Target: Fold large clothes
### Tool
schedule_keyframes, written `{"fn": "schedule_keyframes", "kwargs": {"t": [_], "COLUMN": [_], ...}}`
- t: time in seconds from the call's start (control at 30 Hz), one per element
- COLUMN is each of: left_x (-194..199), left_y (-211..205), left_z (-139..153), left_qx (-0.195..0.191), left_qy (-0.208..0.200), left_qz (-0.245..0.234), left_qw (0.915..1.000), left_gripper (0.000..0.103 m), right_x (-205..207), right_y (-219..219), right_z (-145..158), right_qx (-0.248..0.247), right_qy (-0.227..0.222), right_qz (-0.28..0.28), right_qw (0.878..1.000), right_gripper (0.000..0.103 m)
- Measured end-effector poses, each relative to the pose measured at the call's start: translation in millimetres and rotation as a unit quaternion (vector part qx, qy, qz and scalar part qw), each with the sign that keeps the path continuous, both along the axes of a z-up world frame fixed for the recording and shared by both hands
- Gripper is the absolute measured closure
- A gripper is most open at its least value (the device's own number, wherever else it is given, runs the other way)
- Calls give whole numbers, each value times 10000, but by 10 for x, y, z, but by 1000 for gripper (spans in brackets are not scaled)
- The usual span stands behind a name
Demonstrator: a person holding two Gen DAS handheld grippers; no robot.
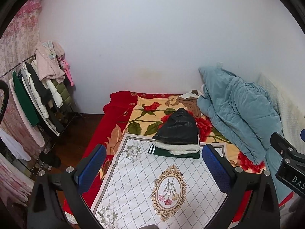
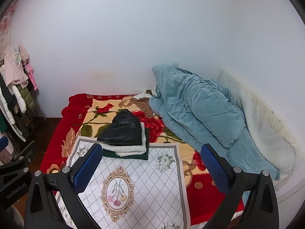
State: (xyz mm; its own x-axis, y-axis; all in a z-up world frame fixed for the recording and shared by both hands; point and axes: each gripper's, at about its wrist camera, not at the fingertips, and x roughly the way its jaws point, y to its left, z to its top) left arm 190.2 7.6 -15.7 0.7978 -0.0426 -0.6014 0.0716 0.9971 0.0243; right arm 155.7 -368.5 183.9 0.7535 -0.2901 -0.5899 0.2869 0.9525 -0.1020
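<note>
Left gripper (image 1: 153,168) and right gripper (image 2: 150,167) are held with jaws wide, empty, above the white mat (image 1: 152,181) — the folded stack (image 1: 177,137) at 12 o'clock is left undisturbed while the next garment is fetched.

A plain white wall (image 1: 152,38) fills the view ahead of the claws. Below it, a bed under a red floral blanket (image 1: 122,118), a heaped blue quilt (image 1: 238,110) right. Far left: clothes rack (image 1: 38,95), pink floral curtain (image 1: 19,34), dark wood floor (image 1: 76,133).
</note>
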Motion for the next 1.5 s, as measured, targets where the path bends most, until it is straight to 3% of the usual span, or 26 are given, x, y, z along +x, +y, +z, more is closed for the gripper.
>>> {"fn": "schedule_keyframes", "kwargs": {"t": [1.5], "left_x": [-72], "left_y": [-77], "left_z": [86], "left_qx": [-29], "left_qy": [-46], "left_qz": [-6], "left_qw": [10000], "left_gripper": [0], "right_x": [-64], "right_y": [49], "right_z": [-50], "right_qx": [20], "right_qy": [40], "right_qz": [62], "right_qw": [10000], "right_gripper": [0]}}
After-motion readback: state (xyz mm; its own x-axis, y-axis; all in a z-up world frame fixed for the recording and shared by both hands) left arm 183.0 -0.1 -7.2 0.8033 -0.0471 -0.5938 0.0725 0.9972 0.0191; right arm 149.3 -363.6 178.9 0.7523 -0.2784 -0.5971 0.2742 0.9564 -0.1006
